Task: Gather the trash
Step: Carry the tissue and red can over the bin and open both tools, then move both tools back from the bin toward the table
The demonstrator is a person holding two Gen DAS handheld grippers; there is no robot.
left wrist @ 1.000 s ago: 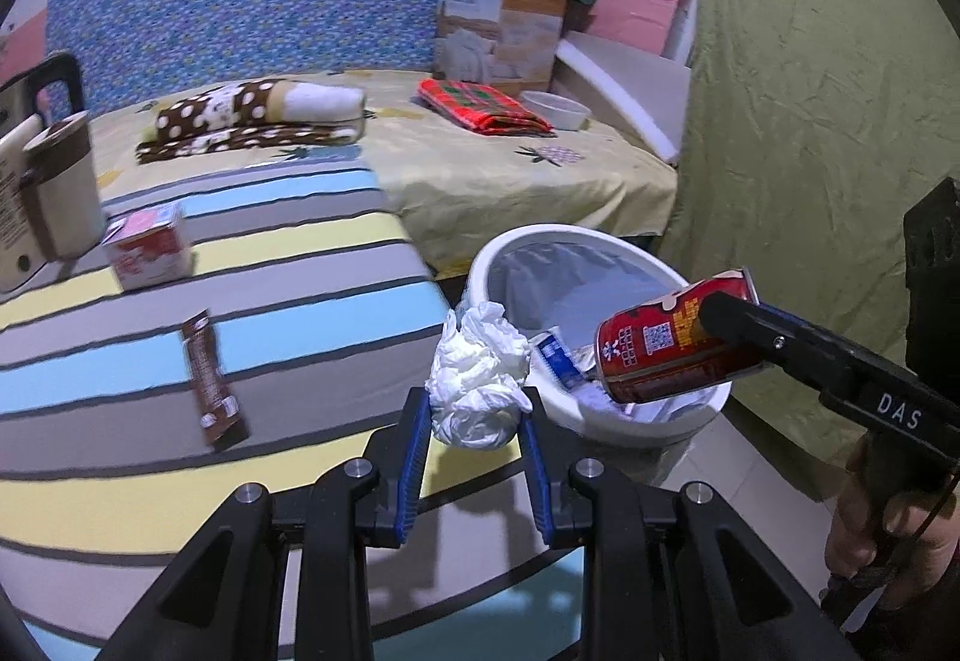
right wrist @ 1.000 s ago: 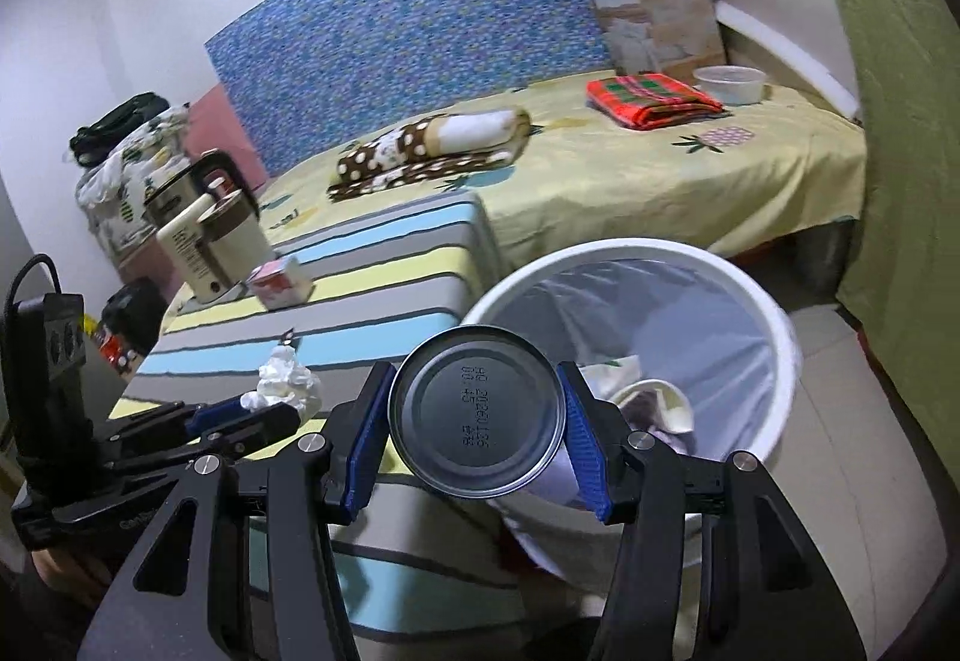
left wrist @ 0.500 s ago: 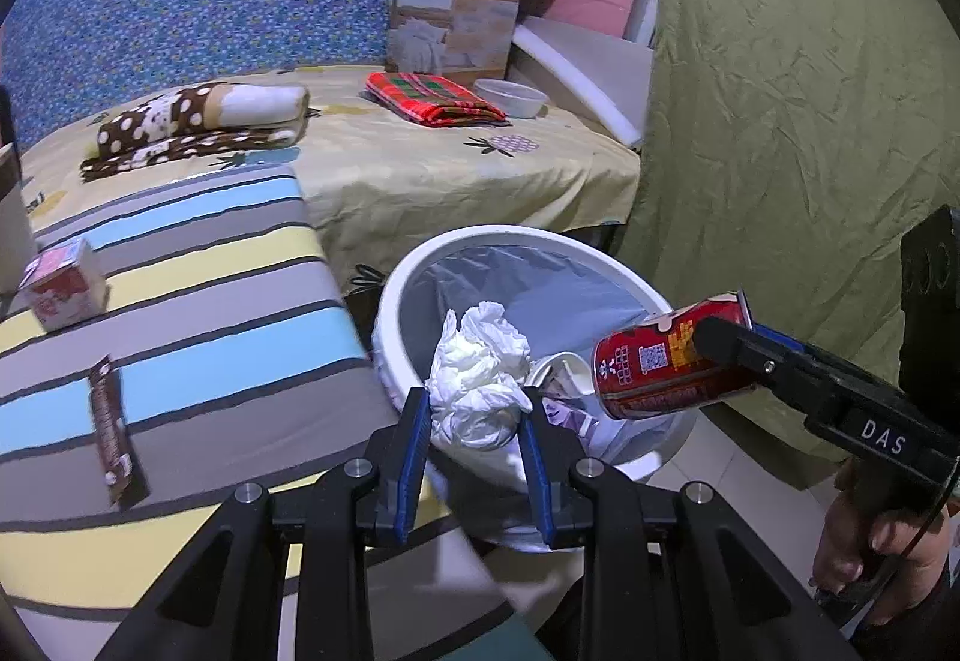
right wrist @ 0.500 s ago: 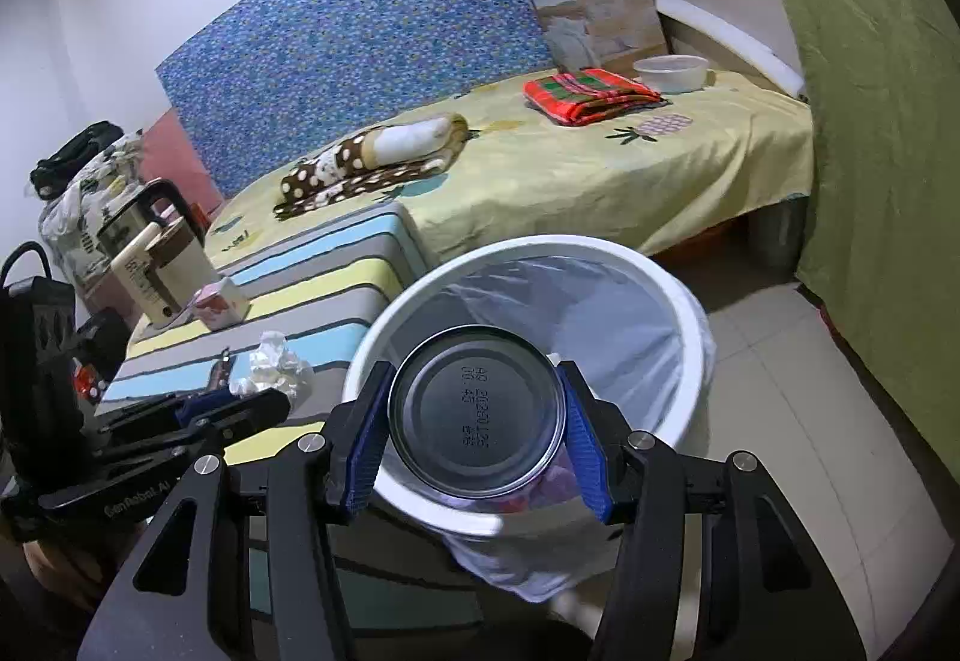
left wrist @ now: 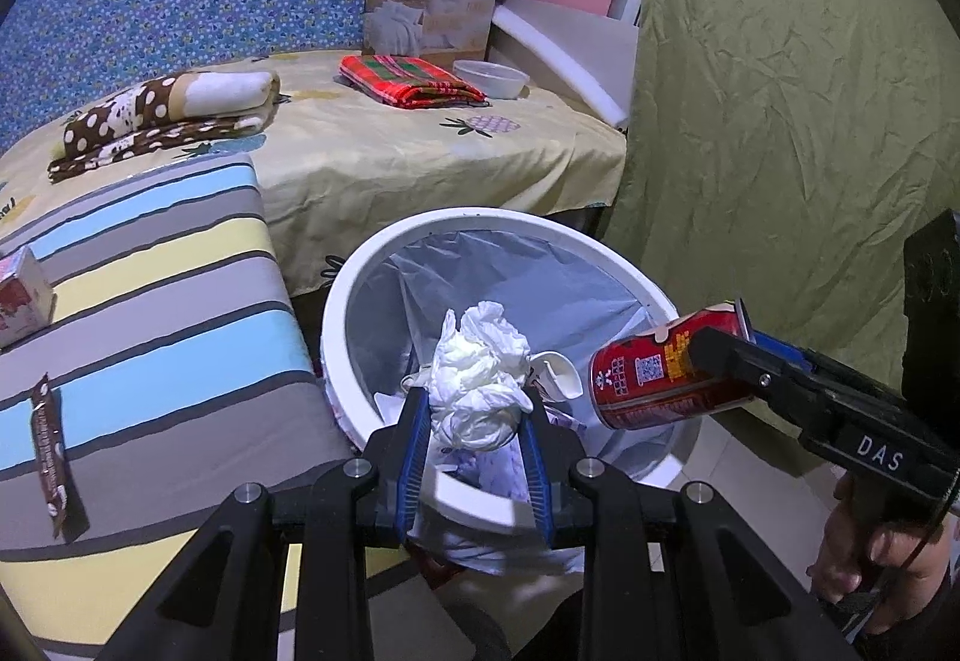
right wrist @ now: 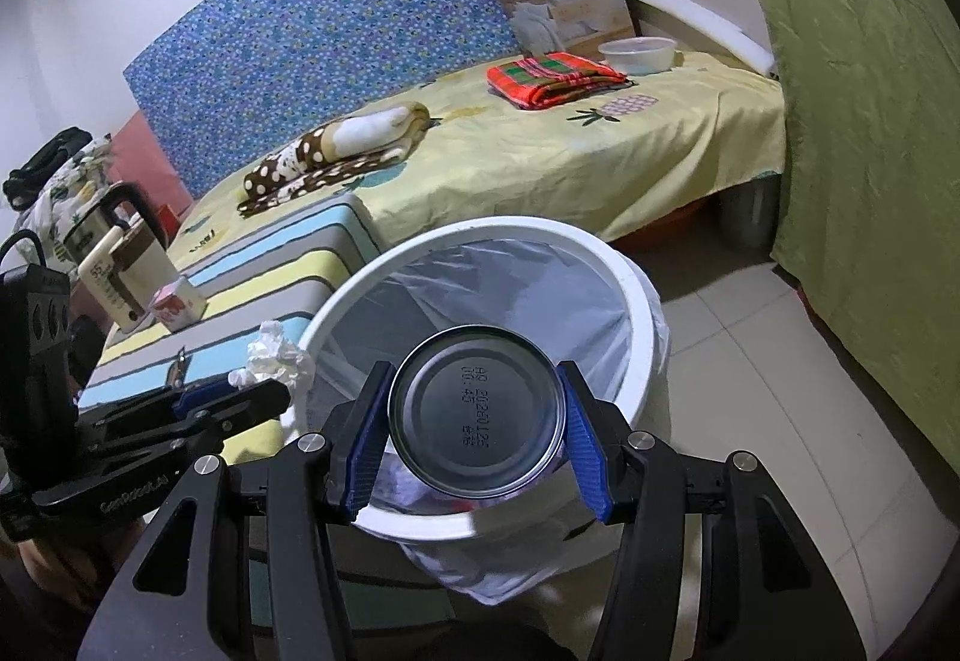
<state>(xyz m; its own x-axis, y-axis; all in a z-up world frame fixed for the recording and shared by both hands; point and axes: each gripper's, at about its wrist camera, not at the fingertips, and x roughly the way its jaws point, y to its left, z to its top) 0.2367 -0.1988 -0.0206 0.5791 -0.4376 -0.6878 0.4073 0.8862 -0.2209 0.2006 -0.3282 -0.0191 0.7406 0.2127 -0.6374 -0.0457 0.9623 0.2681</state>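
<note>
The left tool (left wrist: 474,421) is clamped on a soft, light tissue wad (left wrist: 480,391) over the bin (left wrist: 360,295). The right tool (right wrist: 474,421) squeezes a stiff, probably dentable can (right wrist: 477,421) across its sides above the bin's near rim.

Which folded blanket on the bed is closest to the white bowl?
The red plaid blanket lies right beside the white bowl. The brown polka-dot blanket lies far off at the bed's other end.
</note>
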